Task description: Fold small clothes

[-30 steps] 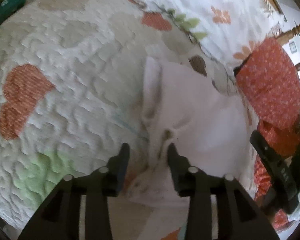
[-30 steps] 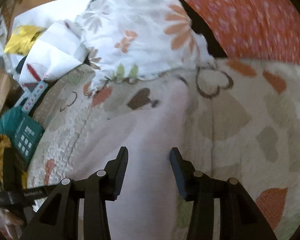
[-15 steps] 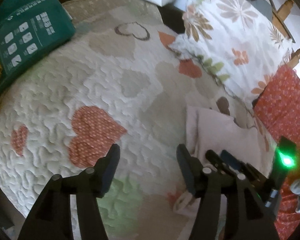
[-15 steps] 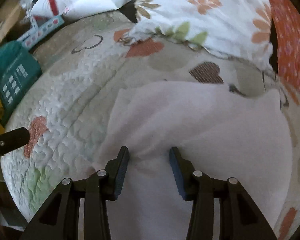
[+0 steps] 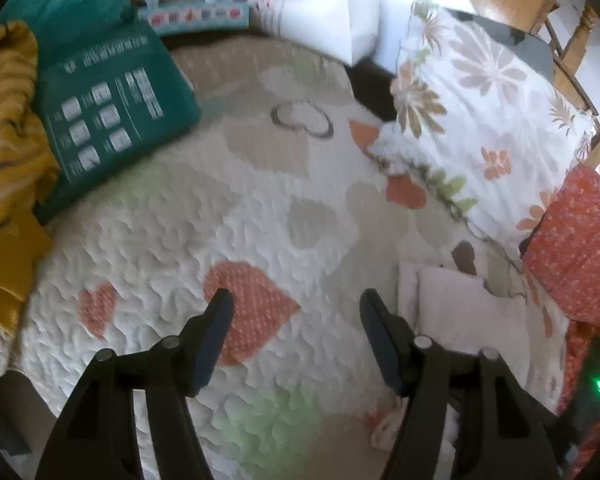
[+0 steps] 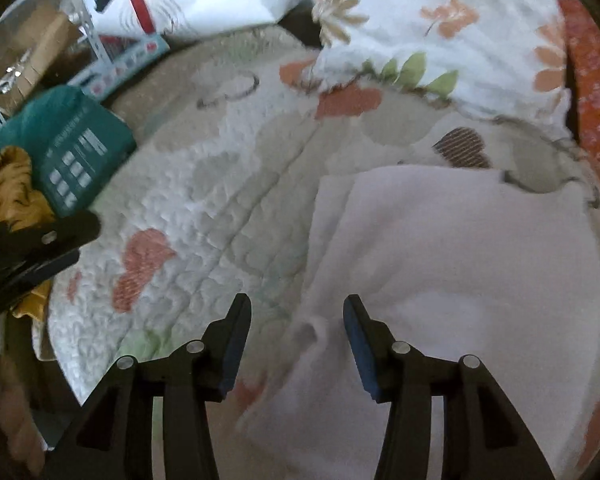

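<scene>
The pale cloth [image 6: 452, 264] lay folded on the bed [image 6: 220, 216], at 1 o'clock of the right tongs [image 6: 296, 320], nearer them than the left tongs [image 5: 296, 312]; both were held open, empty.

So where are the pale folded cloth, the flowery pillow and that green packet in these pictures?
pale folded cloth [image 6: 460, 248]: right wrist view, middle of its top layer.
flowery pillow [image 5: 480, 92]: left wrist view, centre of its printed face.
green packet [image 5: 112, 116]: left wrist view, on the printed white squares.
</scene>
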Motion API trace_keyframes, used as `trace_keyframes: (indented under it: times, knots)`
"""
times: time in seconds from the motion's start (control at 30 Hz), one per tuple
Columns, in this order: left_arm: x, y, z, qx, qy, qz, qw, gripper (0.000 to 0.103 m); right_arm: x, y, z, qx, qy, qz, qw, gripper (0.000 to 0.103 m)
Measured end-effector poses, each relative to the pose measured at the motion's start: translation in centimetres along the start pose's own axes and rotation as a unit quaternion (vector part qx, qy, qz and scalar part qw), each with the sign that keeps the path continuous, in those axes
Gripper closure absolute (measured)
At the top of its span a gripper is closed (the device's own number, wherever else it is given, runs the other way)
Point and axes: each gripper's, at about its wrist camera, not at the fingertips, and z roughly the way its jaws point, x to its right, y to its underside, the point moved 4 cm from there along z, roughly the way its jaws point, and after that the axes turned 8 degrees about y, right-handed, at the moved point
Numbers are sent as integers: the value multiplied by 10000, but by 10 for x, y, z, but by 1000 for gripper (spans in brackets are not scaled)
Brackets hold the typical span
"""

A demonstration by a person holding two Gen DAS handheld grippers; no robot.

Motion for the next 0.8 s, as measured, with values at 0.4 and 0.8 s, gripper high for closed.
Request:
trace_keyframes:
  times: [0.4,0.8]
  knots:
    - [42,10,-100,2325,-647,962,9657,0,76,89,-107,432,927,708,9922,37]
    - [49,51,-140,2418,-140,891,9661,0,92,144,-150,556,1209,1232,9834,31]
